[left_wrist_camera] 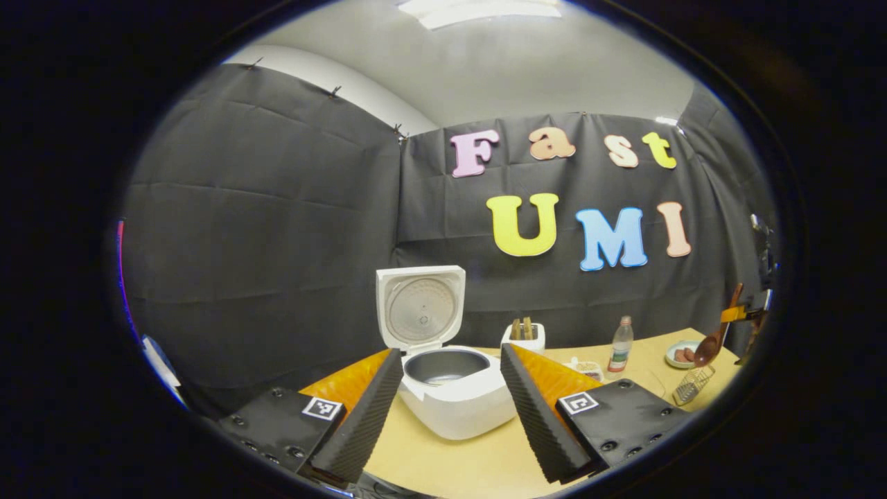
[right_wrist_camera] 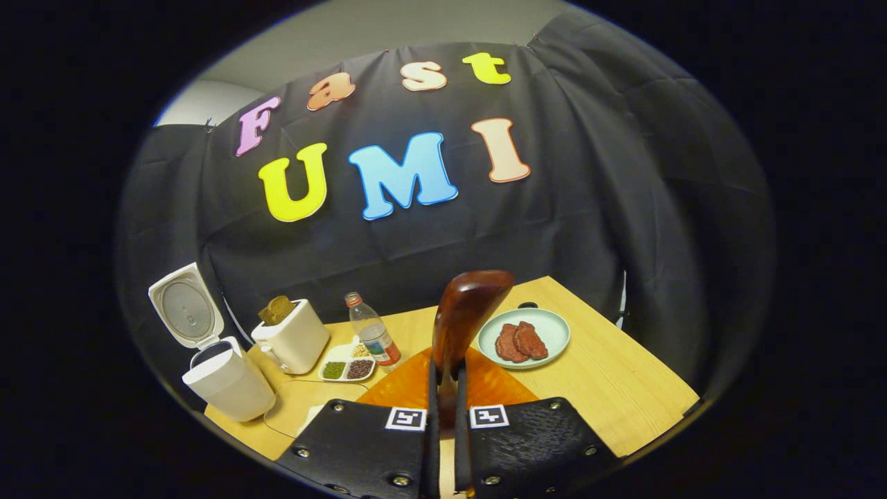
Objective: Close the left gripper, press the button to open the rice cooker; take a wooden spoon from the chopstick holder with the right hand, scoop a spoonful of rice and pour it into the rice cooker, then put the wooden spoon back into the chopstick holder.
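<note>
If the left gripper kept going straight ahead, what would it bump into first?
Most likely the rice cooker. It sits on the table right between the open left gripper's fingers, lid up and pot bare. The near white front would probably be hit first, though depth is hard to judge here.

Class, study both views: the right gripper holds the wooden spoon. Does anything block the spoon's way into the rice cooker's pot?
Nothing visible does. The rice cooker has its lid up, its pot open. The wooden spoon, in the right gripper, is lifted above the table.
</note>
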